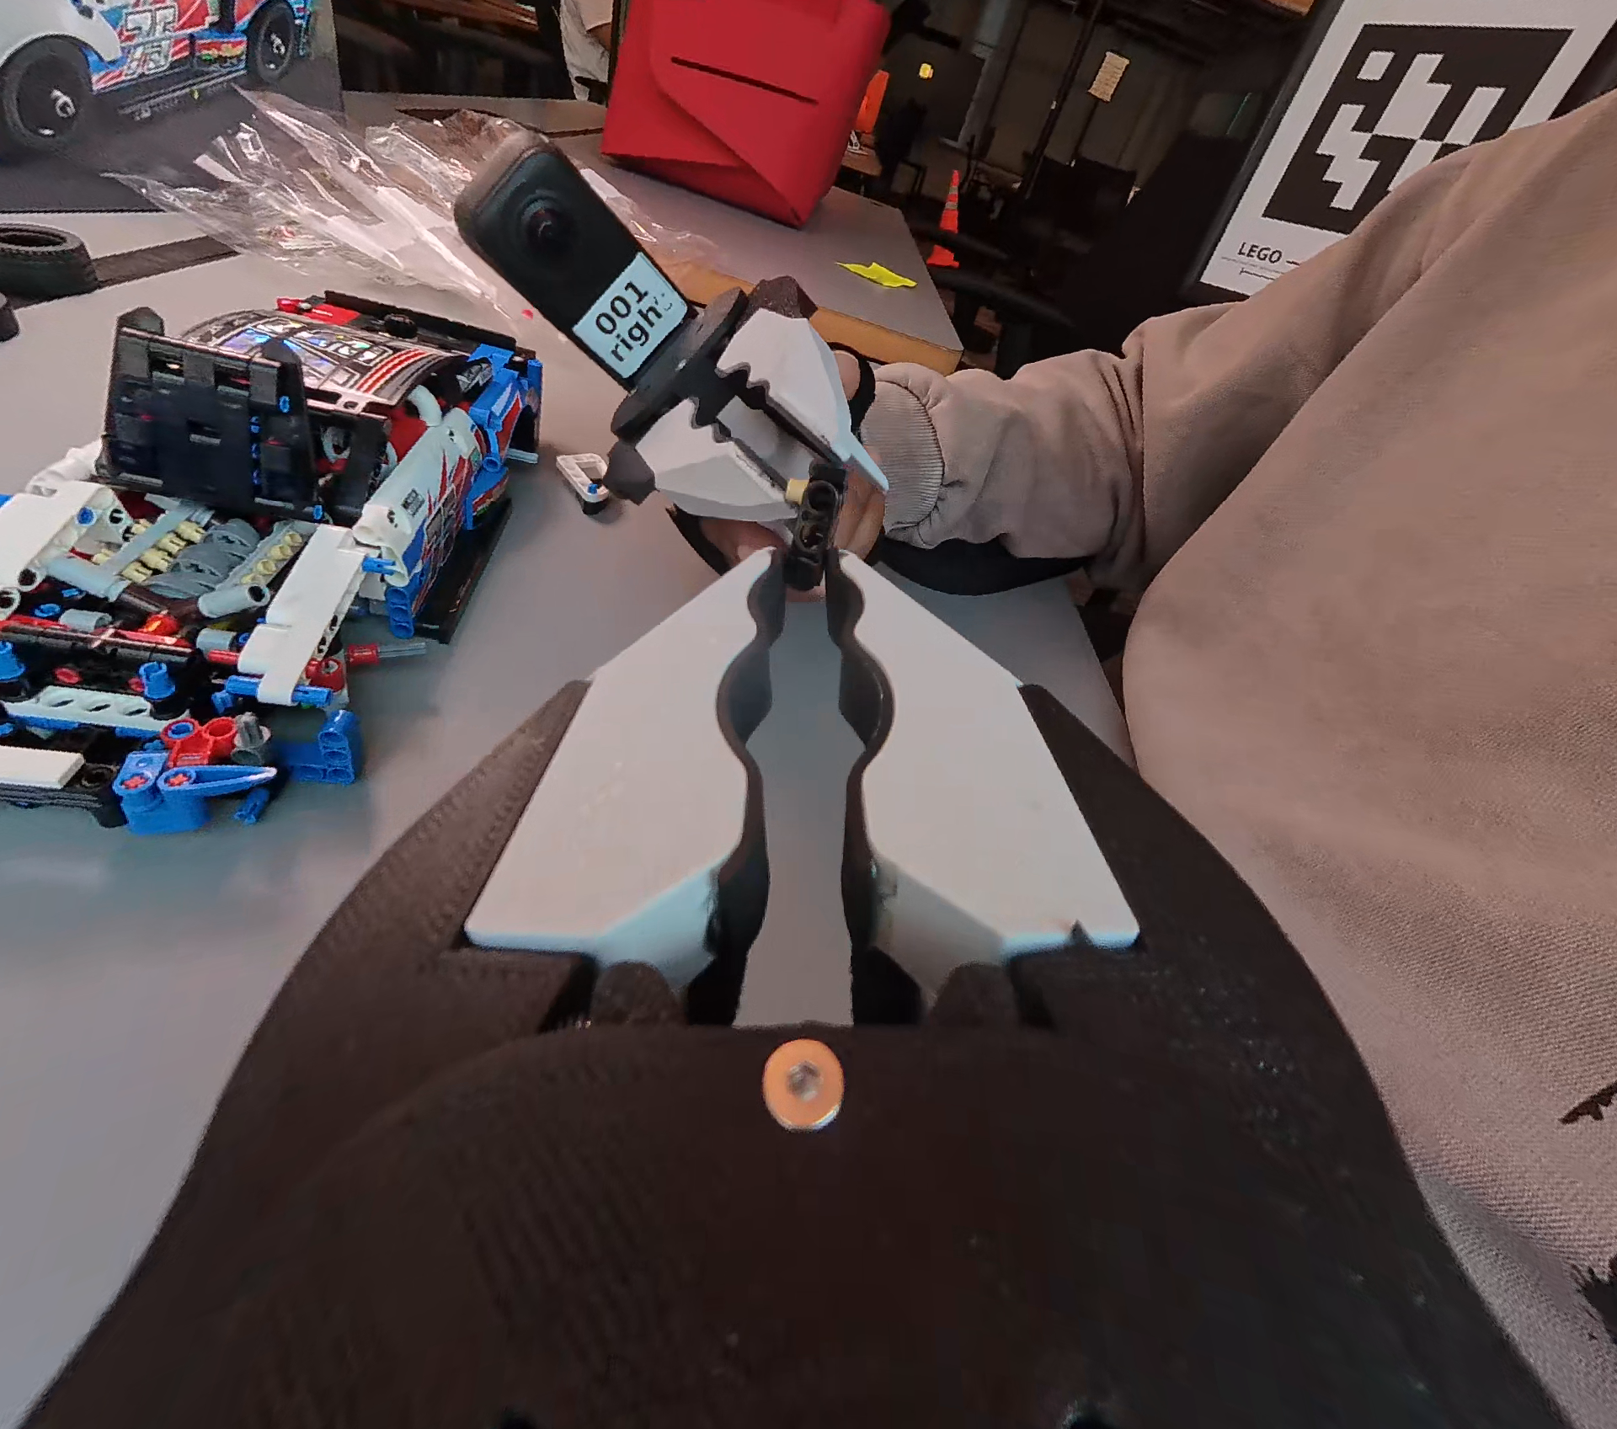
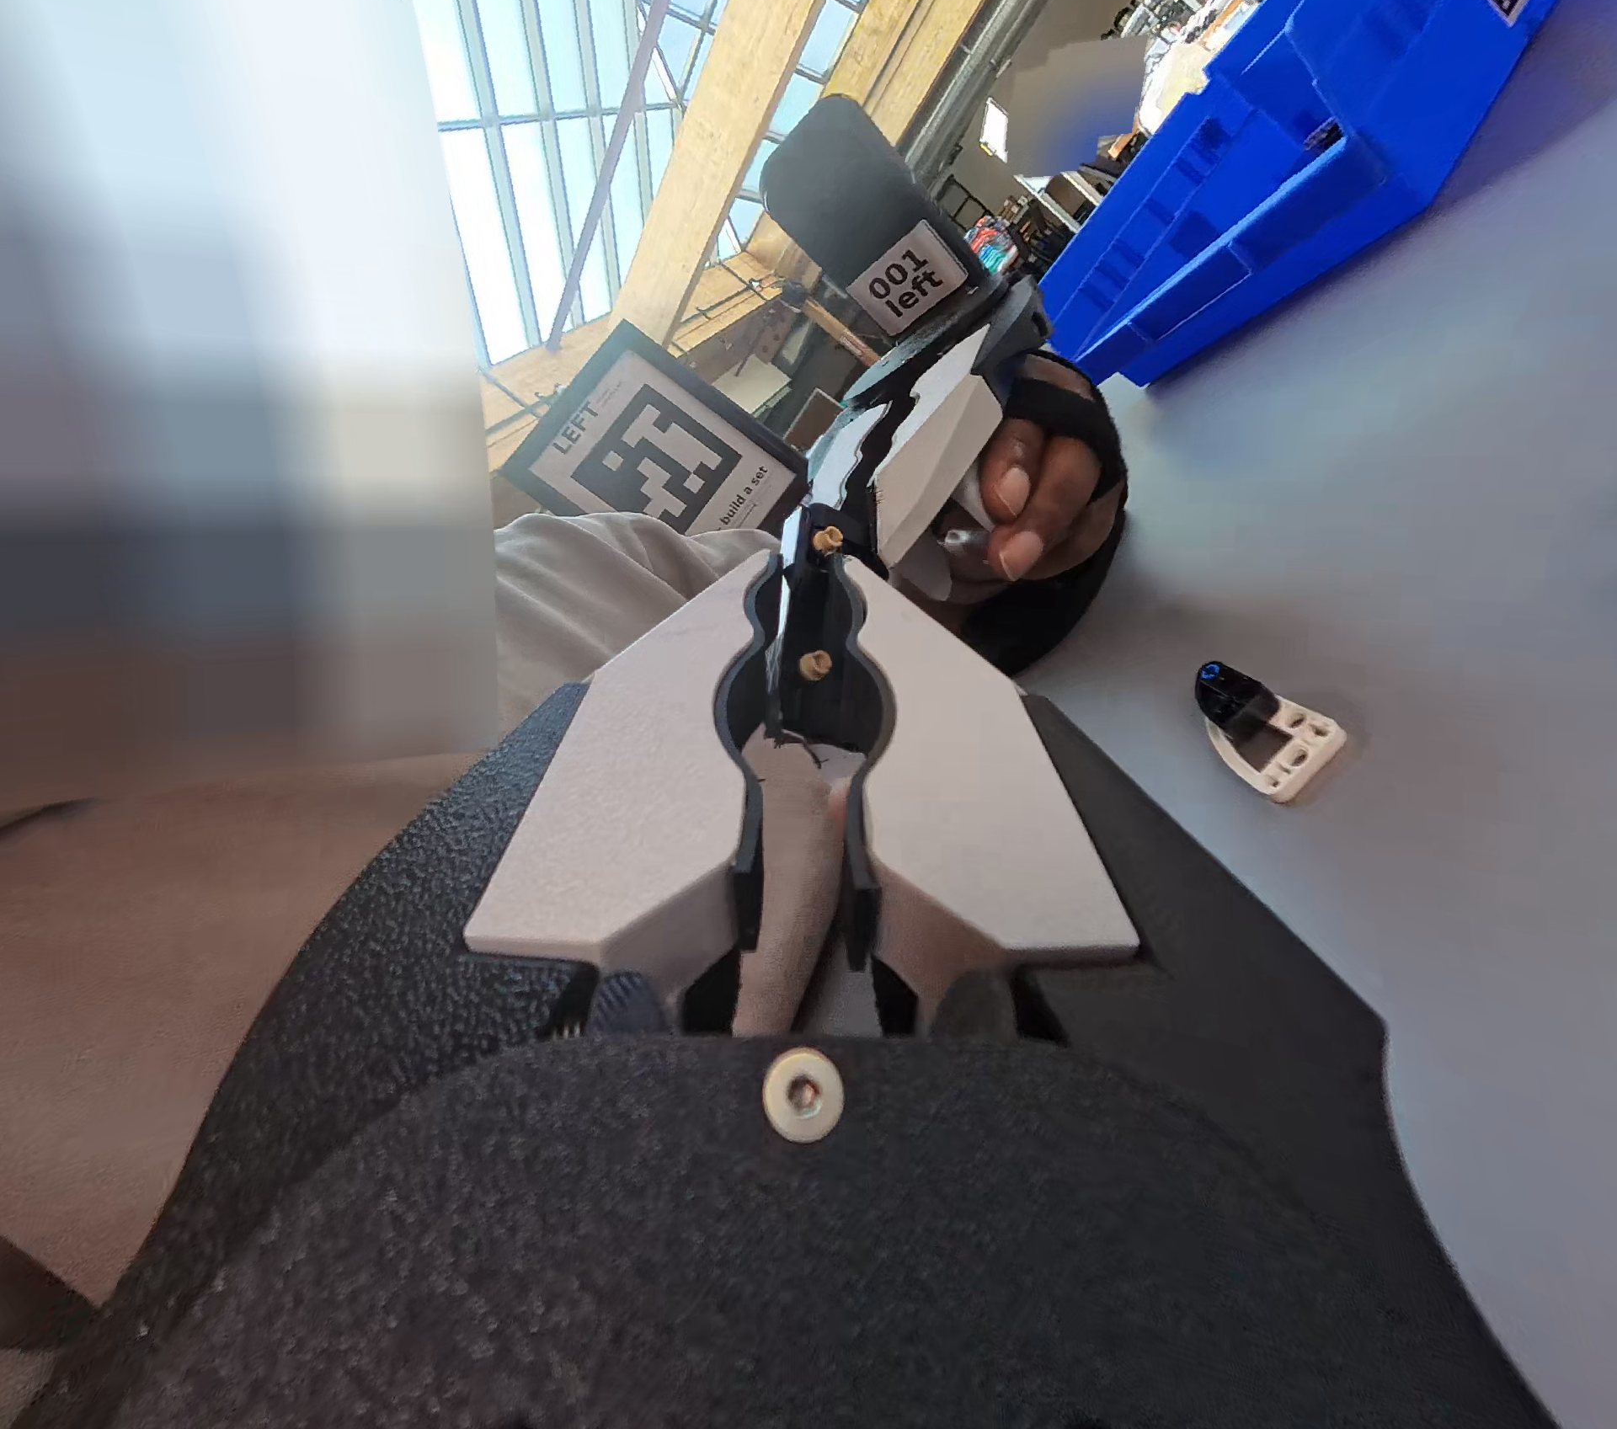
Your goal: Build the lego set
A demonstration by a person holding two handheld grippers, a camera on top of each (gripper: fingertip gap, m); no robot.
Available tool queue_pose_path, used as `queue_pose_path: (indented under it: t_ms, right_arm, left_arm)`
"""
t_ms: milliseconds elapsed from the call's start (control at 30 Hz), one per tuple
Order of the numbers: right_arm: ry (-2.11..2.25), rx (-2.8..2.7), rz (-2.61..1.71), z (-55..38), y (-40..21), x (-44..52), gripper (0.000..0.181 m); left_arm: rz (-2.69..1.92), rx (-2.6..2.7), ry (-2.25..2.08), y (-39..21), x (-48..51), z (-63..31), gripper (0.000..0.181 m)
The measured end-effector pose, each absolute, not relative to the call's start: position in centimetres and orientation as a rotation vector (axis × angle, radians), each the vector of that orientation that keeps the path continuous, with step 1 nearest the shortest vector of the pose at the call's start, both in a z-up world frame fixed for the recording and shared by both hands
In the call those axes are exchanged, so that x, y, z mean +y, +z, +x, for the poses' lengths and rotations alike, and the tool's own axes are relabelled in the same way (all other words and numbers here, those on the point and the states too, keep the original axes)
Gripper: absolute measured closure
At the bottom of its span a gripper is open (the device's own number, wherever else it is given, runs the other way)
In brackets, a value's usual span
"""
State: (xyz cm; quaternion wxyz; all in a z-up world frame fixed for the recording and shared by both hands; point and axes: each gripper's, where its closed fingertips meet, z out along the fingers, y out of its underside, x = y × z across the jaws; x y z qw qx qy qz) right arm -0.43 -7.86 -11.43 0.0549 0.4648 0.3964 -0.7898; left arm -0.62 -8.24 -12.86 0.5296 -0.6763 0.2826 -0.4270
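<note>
The black beam (image 1: 812,538) sits between my two tools, up off the table, and everything turns on its long axis. In the left wrist view it stands nearly upright out of the tips of my left gripper (image 1: 803,572), with a tan pin (image 1: 796,490) poking sideways near its top. My right gripper (image 1: 818,490) comes at the beam from the far side and above, its tips touching or just beside that upper end.

In the right wrist view the same beam (image 2: 798,635) runs lengthwise down the slot of my right gripper (image 2: 809,569), two tan pins showing on its face. So the beam lies along the right tool and across the left one's reach. Both tools are closed down on it: the left pinches its lower end at the very tips, the right holds it along the pads. Which one bears the load I cannot tell.

The half-built car (image 1: 254,512) lies well to the left of the beam, on the grey table (image 1: 175,993). My guess is the left tool is nearer it. A small white piece (image 2: 1273,744) lies on the table right of the beam.
</note>
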Motion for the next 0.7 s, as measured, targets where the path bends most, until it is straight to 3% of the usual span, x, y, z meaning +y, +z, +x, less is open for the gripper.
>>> queue_pose_path:
  t_ms: [33,167,500,700]
  right_arm:
    - [-2.409,1.236,1.442,-0.5,-11.5,-7.6,0.175]
    - [-2.397,1.540,1.614,-0.8,-12.6,-6.7,0.165]
    - [-2.036,2.425,1.858,-1.3,-15.5,-6.3,0.173]
    - [-1.556,2.788,1.977,-0.8,-19.6,-4.0,0.173]
  left_arm:
    - [-1.621,0.662,-1.022,-12.9,-8.1,-0.8,0.175]
    - [-1.628,0.609,-1.029,-12.9,-7.6,-1.7,0.176]
    - [-1.720,0.615,-0.911,-14.8,-6.7,-2.5,0.174]
    - [-1.966,0.760,-0.588,-20.0,-6.4,-4.3,0.143]
